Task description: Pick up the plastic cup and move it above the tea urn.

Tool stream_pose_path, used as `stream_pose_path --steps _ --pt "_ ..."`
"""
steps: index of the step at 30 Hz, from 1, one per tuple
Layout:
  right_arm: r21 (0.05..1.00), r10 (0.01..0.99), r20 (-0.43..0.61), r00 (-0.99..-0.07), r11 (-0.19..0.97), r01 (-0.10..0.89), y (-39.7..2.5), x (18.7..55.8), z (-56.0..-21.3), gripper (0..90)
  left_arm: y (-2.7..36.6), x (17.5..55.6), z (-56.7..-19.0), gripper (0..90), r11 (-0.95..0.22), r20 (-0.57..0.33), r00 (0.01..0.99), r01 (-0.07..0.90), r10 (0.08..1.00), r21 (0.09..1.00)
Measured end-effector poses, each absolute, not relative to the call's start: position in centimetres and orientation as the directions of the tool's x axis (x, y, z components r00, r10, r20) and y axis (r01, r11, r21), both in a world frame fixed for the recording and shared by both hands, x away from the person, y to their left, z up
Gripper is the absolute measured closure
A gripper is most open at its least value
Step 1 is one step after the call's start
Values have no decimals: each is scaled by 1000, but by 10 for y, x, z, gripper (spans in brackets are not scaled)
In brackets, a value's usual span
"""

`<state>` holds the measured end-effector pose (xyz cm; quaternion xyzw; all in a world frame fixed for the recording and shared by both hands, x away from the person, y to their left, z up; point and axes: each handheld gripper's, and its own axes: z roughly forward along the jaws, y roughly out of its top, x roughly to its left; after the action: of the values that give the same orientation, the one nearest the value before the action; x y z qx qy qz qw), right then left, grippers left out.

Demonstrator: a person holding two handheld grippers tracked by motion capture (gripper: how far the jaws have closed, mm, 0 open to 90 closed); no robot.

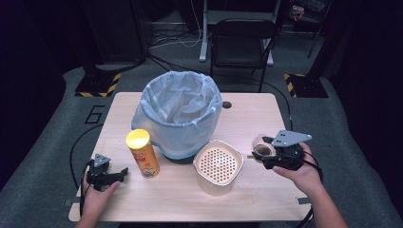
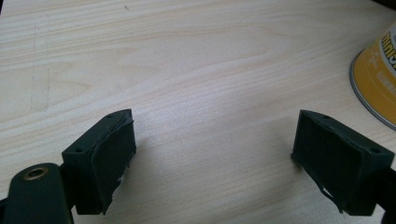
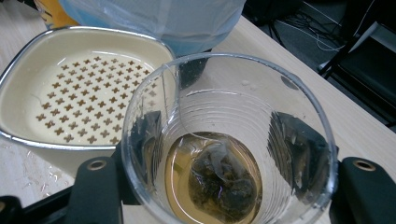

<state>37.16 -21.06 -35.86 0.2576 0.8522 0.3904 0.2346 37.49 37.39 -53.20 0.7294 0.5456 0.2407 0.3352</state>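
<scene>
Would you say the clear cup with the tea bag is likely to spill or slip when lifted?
Probably spill-prone: the clear cup holds liquid and a tea bag. Its thin ribbed wall may flex or slip in the right gripper, so keep it upright.

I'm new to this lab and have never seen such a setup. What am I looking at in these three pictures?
A person sits at a wooden table with a hand-held gripper in each hand: black two-jaw clamps that trail cables. The high view looks down from above; the other two come from cameras riding on the grippers. On the table stand a bin lined with a pale blue bag, a yellow-lidded crisp can and a cream container with a perforated bottom. The right hand-held gripper clamps a clear plastic cup holding brown tea and a tea bag. The left hand-held gripper is open over bare wood, holding nothing.
</scene>
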Motion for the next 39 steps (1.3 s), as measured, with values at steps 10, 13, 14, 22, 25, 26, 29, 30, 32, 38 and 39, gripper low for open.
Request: stream_pose_path --steps 10,13,14,22,25,26,29,30,32,38,39 --pt "805 607 -175 -775 542 243 -204 398 -358 356 374 375 -532 129 -179 -16 289 636 957 751" --pt "804 601 -178 -779 545 237 -200 405 -358 356 374 375 -532 129 -179 -16 289 636 957 750" --pt "804 601 -178 -779 545 237 -200 405 -358 356 374 375 -532 129 -179 -16 289 636 957 750" --pt "801 586 -203 -785 560 210 -186 424 -358 358 374 375 -532 129 -179 -16 289 636 957 750" --pt "800 577 -214 -788 567 198 -181 428 -357 359 374 375 -532 129 -181 -15 290 636 957 750" --pt "800 577 -214 -788 567 198 -181 428 -357 359 374 375 -532 129 -181 -15 290 636 957 750" --pt "797 568 -227 -791 575 183 -176 430 -356 361 374 375 -532 129 -180 -16 290 636 957 750" --pt "796 565 -234 -791 579 178 -175 431 -355 361 373 375 -532 129 -173 -24 288 637 957 751" --pt "793 555 -248 -794 587 163 -172 432 -354 361 374 375 -532 129 -177 -20 290 635 957 752" --pt "785 527 -298 -796 610 110 -164 431 -350 363 374 375 -532 130 -177 -20 290 634 957 752" --pt "782 523 -307 -795 614 102 -163 431 -350 363 374 375 -532 129 -177 -20 290 634 957 752"
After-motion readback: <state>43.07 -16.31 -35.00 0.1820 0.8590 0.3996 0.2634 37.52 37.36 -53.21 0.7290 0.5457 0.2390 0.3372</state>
